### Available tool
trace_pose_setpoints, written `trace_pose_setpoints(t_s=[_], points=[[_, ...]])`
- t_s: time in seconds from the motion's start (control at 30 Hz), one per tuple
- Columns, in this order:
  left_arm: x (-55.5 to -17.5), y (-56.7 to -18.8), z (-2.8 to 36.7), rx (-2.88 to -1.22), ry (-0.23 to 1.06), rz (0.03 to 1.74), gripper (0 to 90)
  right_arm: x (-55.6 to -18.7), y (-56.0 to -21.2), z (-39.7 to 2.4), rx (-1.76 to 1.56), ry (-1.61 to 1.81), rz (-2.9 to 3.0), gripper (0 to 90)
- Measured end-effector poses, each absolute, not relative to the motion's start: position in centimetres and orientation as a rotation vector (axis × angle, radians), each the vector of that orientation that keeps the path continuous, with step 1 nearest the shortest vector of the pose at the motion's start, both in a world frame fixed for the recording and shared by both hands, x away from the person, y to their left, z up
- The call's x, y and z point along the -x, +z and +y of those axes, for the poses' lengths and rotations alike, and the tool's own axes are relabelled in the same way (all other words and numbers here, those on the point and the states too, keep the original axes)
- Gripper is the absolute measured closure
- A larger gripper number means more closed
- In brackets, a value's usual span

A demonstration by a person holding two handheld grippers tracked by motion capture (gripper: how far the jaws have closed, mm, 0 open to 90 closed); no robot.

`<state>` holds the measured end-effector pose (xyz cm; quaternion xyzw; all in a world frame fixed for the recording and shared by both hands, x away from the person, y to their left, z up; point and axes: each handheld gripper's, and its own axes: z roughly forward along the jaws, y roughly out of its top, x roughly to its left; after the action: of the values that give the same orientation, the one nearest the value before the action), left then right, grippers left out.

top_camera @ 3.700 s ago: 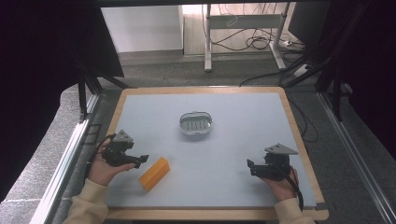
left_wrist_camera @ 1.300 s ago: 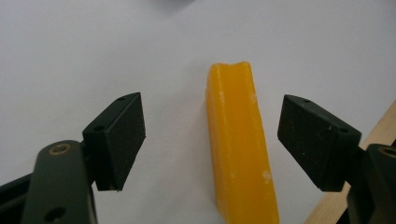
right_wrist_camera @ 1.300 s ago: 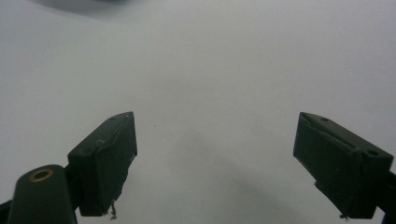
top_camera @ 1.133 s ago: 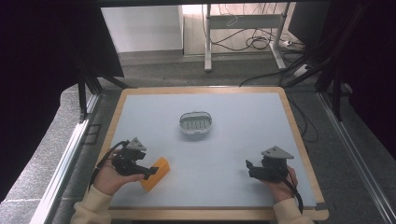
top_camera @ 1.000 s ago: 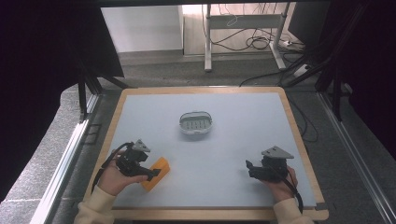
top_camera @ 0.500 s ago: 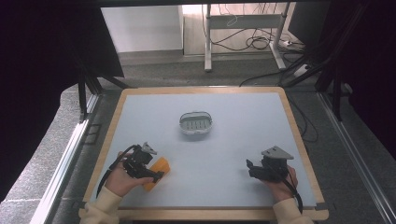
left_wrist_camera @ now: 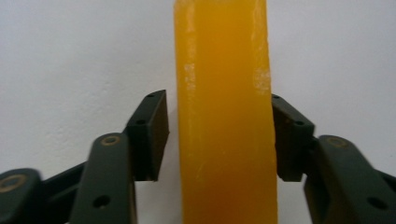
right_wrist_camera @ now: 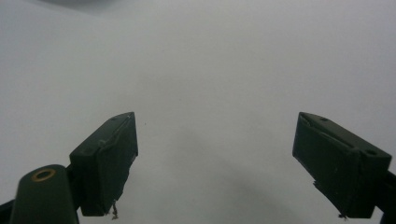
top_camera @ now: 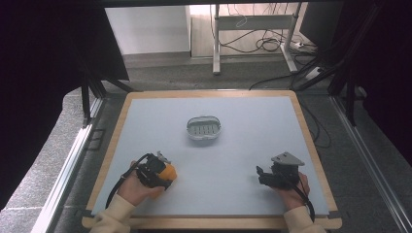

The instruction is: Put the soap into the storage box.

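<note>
Moved onto the glossy orange bar (left_wrist_camera: 224, 116), left gripper (left_wrist_camera: 219, 135) closing, nearly pinching it.

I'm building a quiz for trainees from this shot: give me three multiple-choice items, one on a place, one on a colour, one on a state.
1. Where is the dish?
A. near the table's middle
B. at the front right corner
C. off the table

2. What colour is the bar?
A. green
B. orange
C. white

3. How do the right tongs stand?
A. shut on the bar
B. shut on nothing
C. open, nothing between them

Key: 1 A, the high view shows it mid-table; 2 B, it is orange in the left gripper view, between the left tongs; 3 C, the right gripper view shows jaws wide over bare table.
</note>
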<state>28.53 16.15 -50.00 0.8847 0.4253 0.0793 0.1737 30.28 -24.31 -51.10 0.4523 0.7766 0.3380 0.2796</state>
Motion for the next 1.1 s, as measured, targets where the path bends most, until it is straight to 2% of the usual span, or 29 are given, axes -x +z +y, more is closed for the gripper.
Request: trace_pose_setpoints(t_s=[0.13,0.4,0.53,0.83,1.1], points=[[-28.8,-50.2,15.9,-2.506,0.206,1.231,60.5,-30.3,-51.0,-24.3,-1.213,0.910,2.075,14.6],[-29.0,-50.1,16.2,-2.505,0.174,1.239,61.7,-30.2,-51.0,-24.2,-1.212,0.901,2.071,14.6],[-29.0,-49.7,16.6,-2.493,0.198,1.238,61.8,-30.3,-50.9,-24.4,-1.221,0.894,2.062,14.8],[-28.3,-47.3,17.8,-2.419,0.197,1.168,61.8,-30.2,-50.7,-24.6,-1.229,0.899,2.049,15.0],[-28.5,-47.6,18.2,-2.438,0.193,1.153,61.8,-30.3,-50.9,-24.6,-1.239,0.902,2.058,15.0]])
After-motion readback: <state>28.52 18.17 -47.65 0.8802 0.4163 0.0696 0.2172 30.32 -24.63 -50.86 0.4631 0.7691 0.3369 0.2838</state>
